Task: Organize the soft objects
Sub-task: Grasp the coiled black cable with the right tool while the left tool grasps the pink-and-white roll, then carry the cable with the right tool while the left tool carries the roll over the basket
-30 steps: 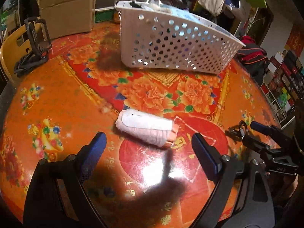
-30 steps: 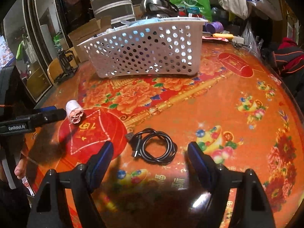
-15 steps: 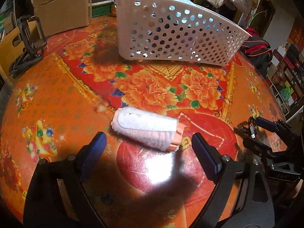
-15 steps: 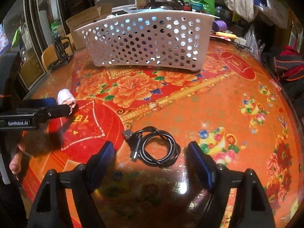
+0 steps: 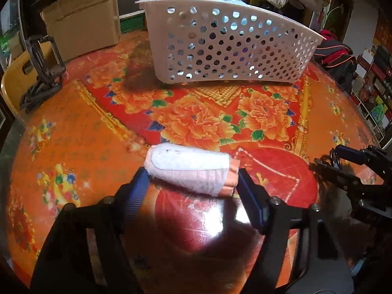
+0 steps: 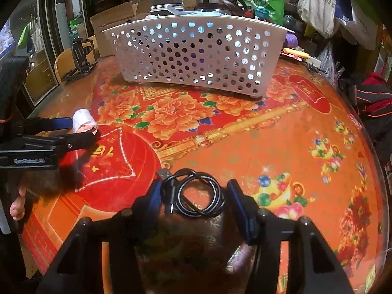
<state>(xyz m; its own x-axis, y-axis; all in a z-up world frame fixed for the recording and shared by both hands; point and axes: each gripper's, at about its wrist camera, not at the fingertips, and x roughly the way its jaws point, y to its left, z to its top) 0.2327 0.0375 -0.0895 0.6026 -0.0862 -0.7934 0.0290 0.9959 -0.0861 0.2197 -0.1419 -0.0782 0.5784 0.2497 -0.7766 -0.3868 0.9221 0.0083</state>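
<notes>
A rolled pink-and-white towel (image 5: 193, 169) lies on the red floral table. My left gripper (image 5: 193, 183) is open with its blue fingers on either side of the roll's ends, touching or nearly so; it also shows in the right wrist view (image 6: 80, 128) beside the towel (image 6: 82, 120). A coiled black USB cable (image 6: 196, 193) lies between the open fingers of my right gripper (image 6: 196, 196), which shows at the right edge of the left wrist view (image 5: 343, 161). A white perforated basket (image 5: 232, 49) stands at the back and holds some items.
A cardboard box (image 5: 83, 29) and a black stand (image 5: 41, 71) sit at the back left. A yellow chair (image 5: 12, 83) is beyond the table's left edge. Bags and shelves crowd the right side.
Both grippers have moved forward and down and narrowed. The left now brackets the towel roll, the right brackets the cable coil. The towel and cable have not moved.
</notes>
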